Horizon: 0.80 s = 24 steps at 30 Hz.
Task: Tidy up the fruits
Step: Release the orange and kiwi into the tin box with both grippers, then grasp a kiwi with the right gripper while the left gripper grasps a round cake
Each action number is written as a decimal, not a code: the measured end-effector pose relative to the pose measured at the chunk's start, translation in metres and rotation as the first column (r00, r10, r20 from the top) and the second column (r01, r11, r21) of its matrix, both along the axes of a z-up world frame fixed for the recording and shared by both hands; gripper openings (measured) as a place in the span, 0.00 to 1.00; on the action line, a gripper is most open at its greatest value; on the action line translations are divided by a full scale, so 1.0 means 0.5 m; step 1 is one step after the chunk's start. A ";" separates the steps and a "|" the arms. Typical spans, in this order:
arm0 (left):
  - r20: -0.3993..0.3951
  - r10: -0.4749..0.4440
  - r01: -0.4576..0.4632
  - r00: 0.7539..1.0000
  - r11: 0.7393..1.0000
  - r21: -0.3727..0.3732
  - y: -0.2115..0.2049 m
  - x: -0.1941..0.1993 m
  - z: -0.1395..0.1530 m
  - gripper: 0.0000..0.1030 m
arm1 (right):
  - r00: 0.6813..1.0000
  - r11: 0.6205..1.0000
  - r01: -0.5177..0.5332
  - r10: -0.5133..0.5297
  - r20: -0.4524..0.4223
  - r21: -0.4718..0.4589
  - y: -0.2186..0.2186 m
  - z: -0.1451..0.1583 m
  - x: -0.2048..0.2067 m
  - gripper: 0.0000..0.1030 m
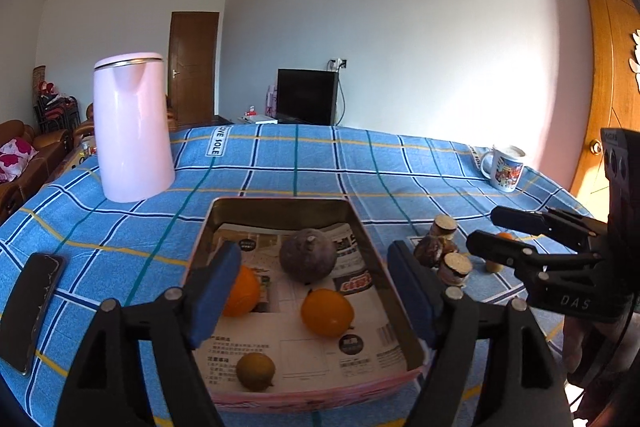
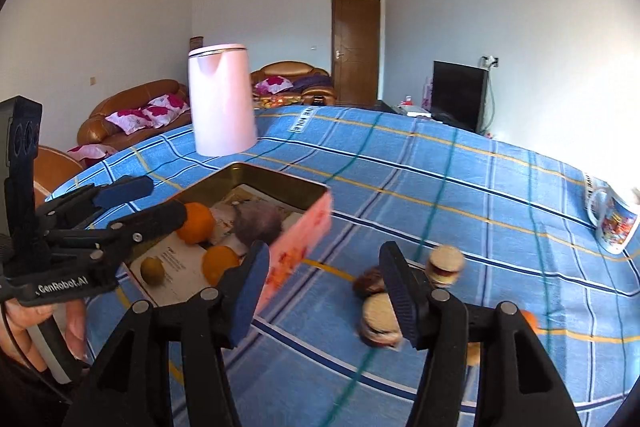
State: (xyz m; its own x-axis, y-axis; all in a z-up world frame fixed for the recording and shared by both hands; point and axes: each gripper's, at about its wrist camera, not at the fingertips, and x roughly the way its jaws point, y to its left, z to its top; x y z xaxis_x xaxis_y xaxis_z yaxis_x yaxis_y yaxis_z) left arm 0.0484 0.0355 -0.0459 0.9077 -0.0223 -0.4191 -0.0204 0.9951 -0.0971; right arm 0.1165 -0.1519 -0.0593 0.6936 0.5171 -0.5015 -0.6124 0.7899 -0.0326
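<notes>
tray: pink-sided tin tray (image 1: 362,239) at near middle of the table, paper-lined; holds two oranges (image 1: 327,311), a dark purple round fruit (image 1: 307,254), a small greenish-brown fruit (image 1: 255,371)
loose fruit: small orange (image 1: 505,236) still on the cloth right of the tray, mostly hidden behind the right tool; a tan piece just beside it, can't tell what
left gripper (image 1: 316,295): pads spread wide, nothing between them, hovering over near part of the tray
right gripper (image 2: 324,291): pads spread, nothing held, over the cloth right of the tray
step: looks like mid-task, most fruit in, right side going for what's left outside
next move: probably right tool reaches far-right to the small orange, closes on it, carries it left into the tray; round, may roll
in the way: cluster of short brown cork-topped items (image 2: 443,265) between tray and loose orange, easy to knock
around: pink kettle (image 1: 134,127) far left, mug (image 1: 505,167) far right, phone (image 1: 34,307) near left edge, blue plaid cloth (image 1: 280,163)
</notes>
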 end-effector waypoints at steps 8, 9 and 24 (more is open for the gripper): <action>-0.042 -0.152 0.154 0.987 0.987 0.040 -0.119 0.049 0.001 0.76 | 0.969 0.969 0.245 -0.245 -0.034 -0.021 -0.176 -0.017 0.058 0.57; -0.052 -0.164 0.166 0.985 0.985 0.046 -0.132 0.058 -0.001 0.76 | 0.967 0.968 0.249 -0.250 -0.042 -0.025 -0.184 -0.020 0.064 0.56; -0.234 -0.259 0.274 0.937 0.961 0.034 -0.226 0.149 -0.061 0.70 | 0.963 0.980 0.143 -0.169 -0.211 -0.136 -0.140 -0.086 0.108 0.36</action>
State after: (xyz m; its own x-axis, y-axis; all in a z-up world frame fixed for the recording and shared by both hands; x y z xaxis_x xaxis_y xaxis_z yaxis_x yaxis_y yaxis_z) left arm 0.1227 -0.0773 -0.0763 0.7537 -0.2163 -0.6206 0.2323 0.9710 -0.0562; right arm 0.1706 -0.2221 -0.1023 0.6265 0.3389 -0.7019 -0.4843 0.8748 -0.0099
